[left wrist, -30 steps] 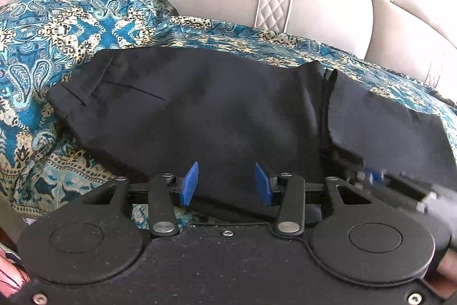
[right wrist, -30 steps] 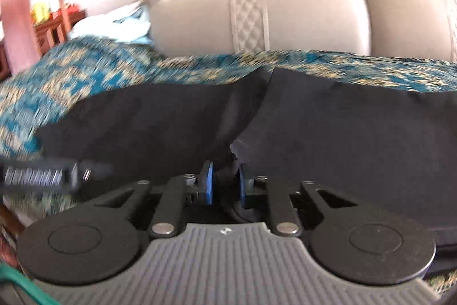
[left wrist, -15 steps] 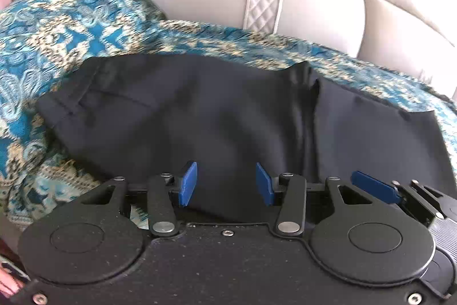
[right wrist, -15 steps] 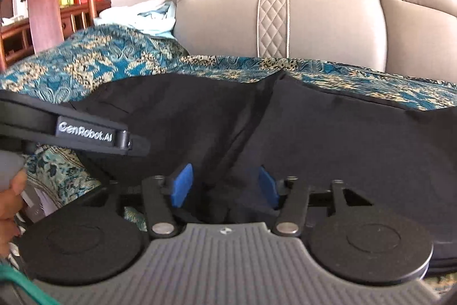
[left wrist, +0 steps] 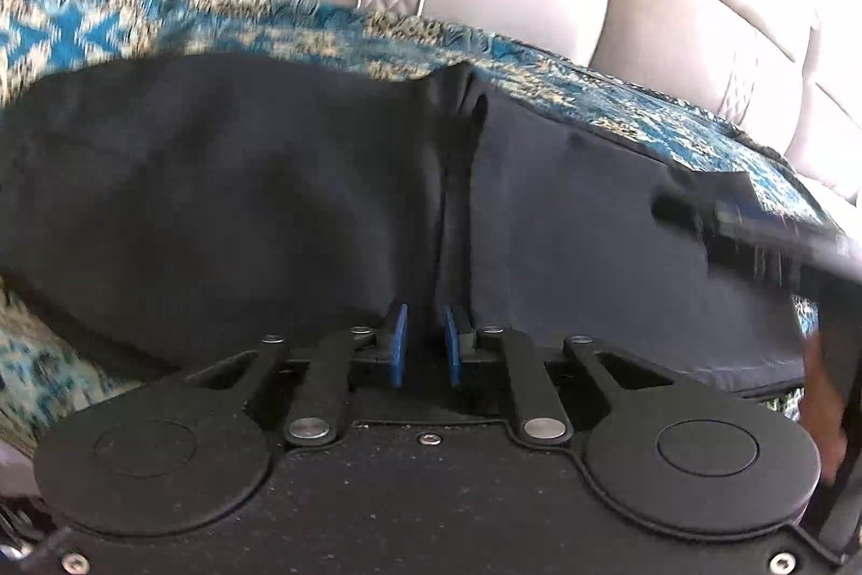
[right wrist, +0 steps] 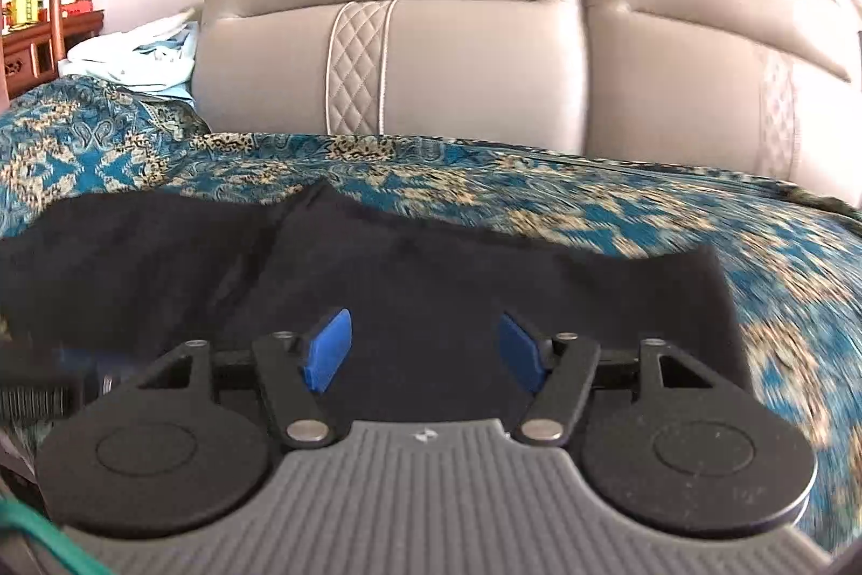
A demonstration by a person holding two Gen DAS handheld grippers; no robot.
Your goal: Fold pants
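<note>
Closing left gripper (left wrist: pixel 425 338) jaws around near-edge ridge of black pants (left wrist: pixel 242 176) on patterned blue cover (right wrist: pixel 539 187); right gripper (right wrist: pixel 425 351) spread wide, empty, above pants; bare cover right.

black gripper (left wrist: pixel 425 348) — blue pads (left wrist: pixel 398 343), silver screws, round hubs.

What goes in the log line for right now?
left gripper: closing on pants fold | right gripper: open above pants
</note>
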